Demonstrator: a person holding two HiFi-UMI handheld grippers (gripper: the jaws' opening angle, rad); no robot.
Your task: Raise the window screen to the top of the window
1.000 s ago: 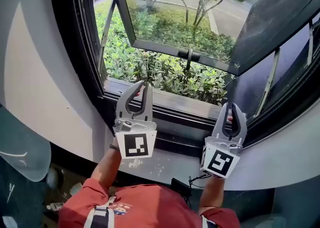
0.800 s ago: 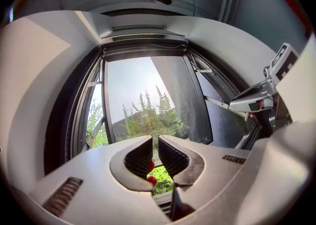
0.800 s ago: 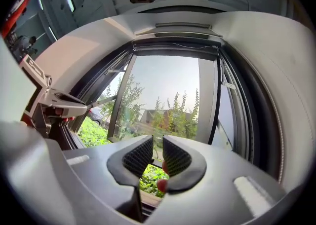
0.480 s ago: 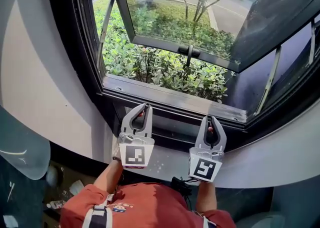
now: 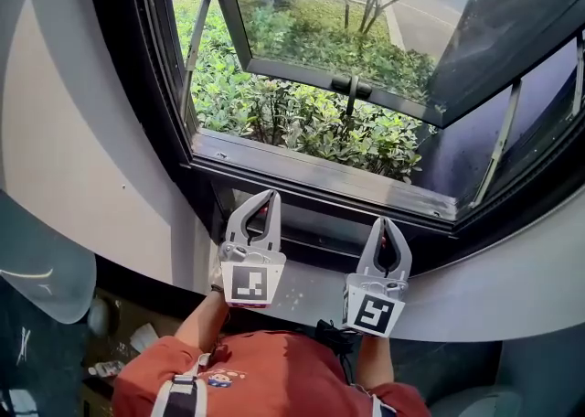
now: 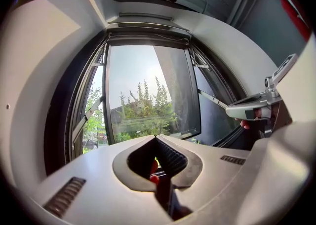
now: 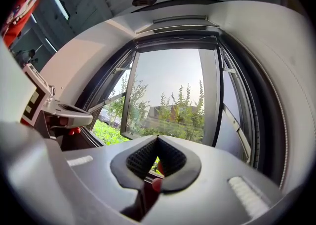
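Gripping stage: grey left gripper & grey right gripper sit at the black window-screen rail low by the pale sill, jaws just closed fully, nothing visibly btwn tips. Screen unraised. Next: confirm both have the rail, lift evenly w/ both hands.

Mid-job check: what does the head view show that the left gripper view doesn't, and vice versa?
Head view only: the lower frame rail and the sash handle. Left gripper view only: the top of the window frame and the sky. Both: the open sash, greenery outside, and the left tool and right tool, whose jaws have just closed shut with nothing visible between them.
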